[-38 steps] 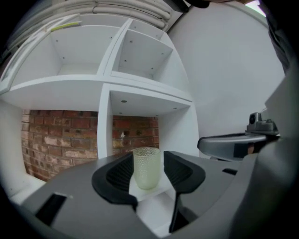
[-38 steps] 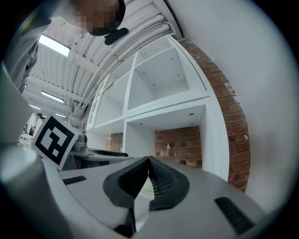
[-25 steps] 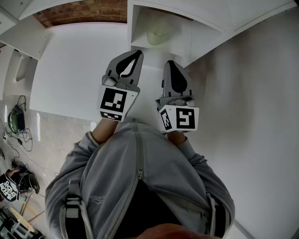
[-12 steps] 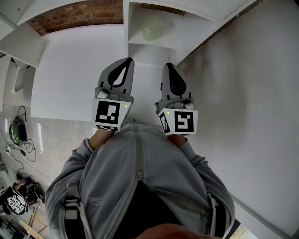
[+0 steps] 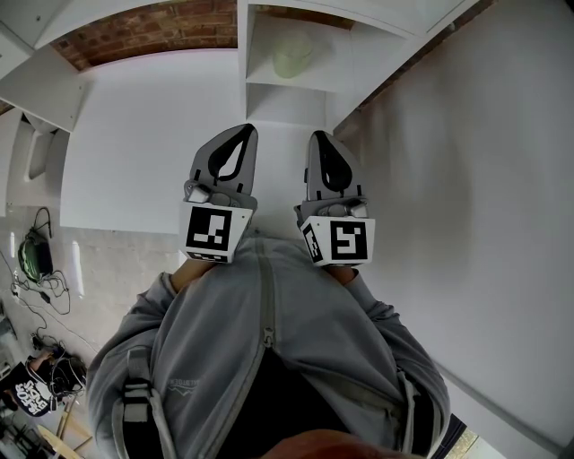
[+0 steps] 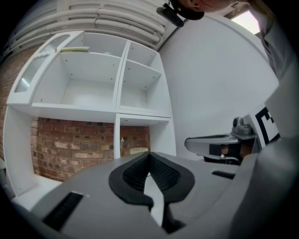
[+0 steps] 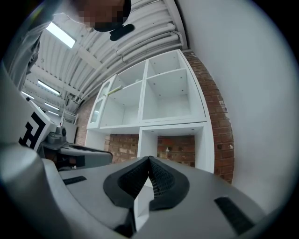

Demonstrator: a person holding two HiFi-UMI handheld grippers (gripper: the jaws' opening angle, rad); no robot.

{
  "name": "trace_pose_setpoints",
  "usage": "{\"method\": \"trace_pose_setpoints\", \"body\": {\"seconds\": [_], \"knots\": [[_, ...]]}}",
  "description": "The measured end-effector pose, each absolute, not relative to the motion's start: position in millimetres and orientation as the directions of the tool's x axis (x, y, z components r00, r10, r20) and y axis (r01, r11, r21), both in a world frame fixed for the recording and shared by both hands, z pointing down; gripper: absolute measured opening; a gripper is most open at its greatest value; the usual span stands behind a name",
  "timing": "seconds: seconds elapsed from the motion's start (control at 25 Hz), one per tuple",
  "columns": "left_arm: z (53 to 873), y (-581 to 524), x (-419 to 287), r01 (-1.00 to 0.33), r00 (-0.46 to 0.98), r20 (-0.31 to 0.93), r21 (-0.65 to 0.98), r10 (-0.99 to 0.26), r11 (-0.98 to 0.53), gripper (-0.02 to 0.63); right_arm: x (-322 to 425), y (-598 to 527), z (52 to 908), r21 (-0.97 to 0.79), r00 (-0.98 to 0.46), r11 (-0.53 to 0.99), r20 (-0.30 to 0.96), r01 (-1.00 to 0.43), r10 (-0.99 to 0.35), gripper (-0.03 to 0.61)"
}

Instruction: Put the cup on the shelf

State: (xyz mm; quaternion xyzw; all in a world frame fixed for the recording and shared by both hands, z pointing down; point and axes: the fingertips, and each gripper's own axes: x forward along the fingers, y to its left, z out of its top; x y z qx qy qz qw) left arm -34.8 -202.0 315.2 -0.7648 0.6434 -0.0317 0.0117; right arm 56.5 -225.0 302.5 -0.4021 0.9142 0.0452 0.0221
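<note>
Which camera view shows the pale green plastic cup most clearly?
The head view: the pale green plastic cup stands unobstructed in a white shelf compartment. The left gripper view shows it only small, just above its fingers; the right gripper view shows none.

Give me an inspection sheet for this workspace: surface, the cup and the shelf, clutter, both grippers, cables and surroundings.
Surface: white surface in front of the person, nothing seen on it.
Job's things: pale green cup stands upright inside a compartment of the white shelf, with no gripper near it.
Clutter: dark items on the floor at the lower left, too small to name.
Grippers: left gripper shut, nothing between its jaws; right gripper shut, nothing between its jaws. Both are held close to the person's chest.
Cables: loose cables on the floor at the left, away from the shelf.
Surroundings: brick wall behind the shelf, white wall at the right.
</note>
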Motion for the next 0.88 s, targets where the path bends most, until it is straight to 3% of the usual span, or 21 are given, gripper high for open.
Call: {"method": "trace_pose_setpoints", "body": {"seconds": [0.88], "knots": [[317,-210,-22,-0.979,0.194,0.026,-0.06,-0.981,-0.195,0.008,60,-231,303,0.08,-0.689,0.684,-0.083,-0.725,-0.72,0.026]]}}
